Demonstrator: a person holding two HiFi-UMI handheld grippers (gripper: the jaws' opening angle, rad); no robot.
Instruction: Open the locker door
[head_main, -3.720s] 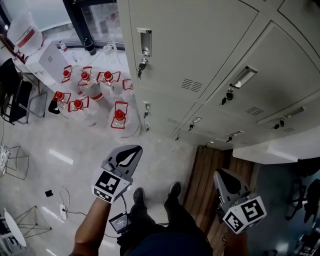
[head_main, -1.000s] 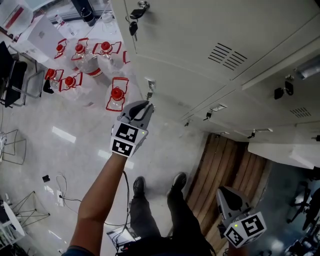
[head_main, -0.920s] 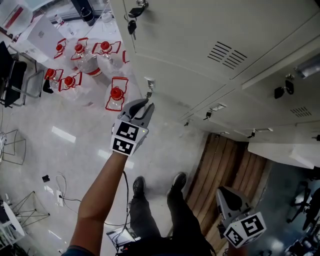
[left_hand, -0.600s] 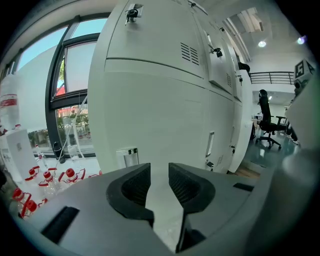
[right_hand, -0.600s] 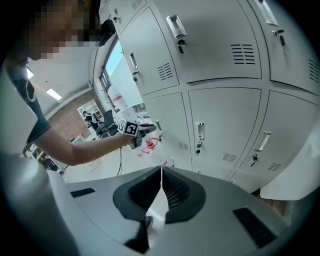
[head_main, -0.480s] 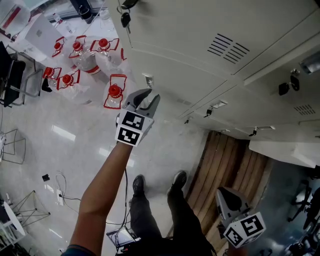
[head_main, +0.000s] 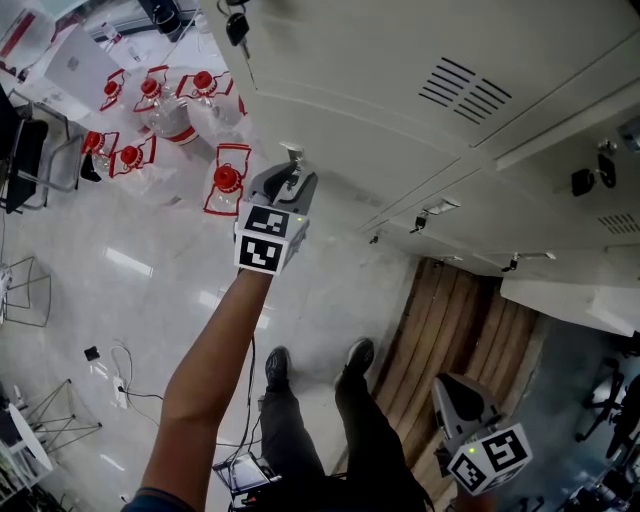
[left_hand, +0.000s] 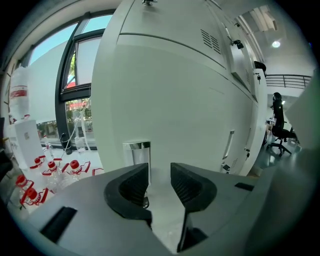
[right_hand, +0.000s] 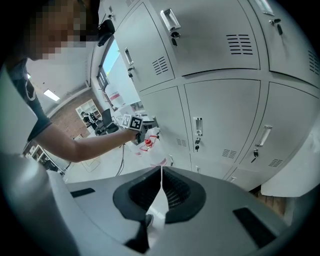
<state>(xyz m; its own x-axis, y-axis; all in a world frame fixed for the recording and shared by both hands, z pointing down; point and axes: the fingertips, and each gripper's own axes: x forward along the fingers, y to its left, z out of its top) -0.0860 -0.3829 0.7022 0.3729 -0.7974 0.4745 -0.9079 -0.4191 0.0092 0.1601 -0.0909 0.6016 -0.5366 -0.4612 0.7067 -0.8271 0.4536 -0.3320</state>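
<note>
The pale grey locker door (head_main: 350, 150) carries a small chrome handle (head_main: 292, 157) near its left edge. My left gripper (head_main: 292, 180) is held up against that handle. In the left gripper view the jaws (left_hand: 160, 170) stand apart and have just been opening. The chrome handle (left_hand: 136, 152) rises just beyond the left finger, and no pad presses on it. My right gripper (head_main: 447, 382) hangs low at the bottom right, away from the lockers. Its jaws (right_hand: 161, 172) are shut with nothing between them.
Several water bottles with red caps (head_main: 225, 180) stand on the floor left of the lockers. Keys (head_main: 238, 28) hang from the locker above. A wooden strip (head_main: 450, 320) runs along the locker base. The person's feet (head_main: 315, 365) are below, with chairs (head_main: 25, 150) and cables (head_main: 130, 400) at left.
My left gripper has moved up the picture to the chrome handle, and its jaws have gone from shut to open. The right gripper has stayed where it was.
</note>
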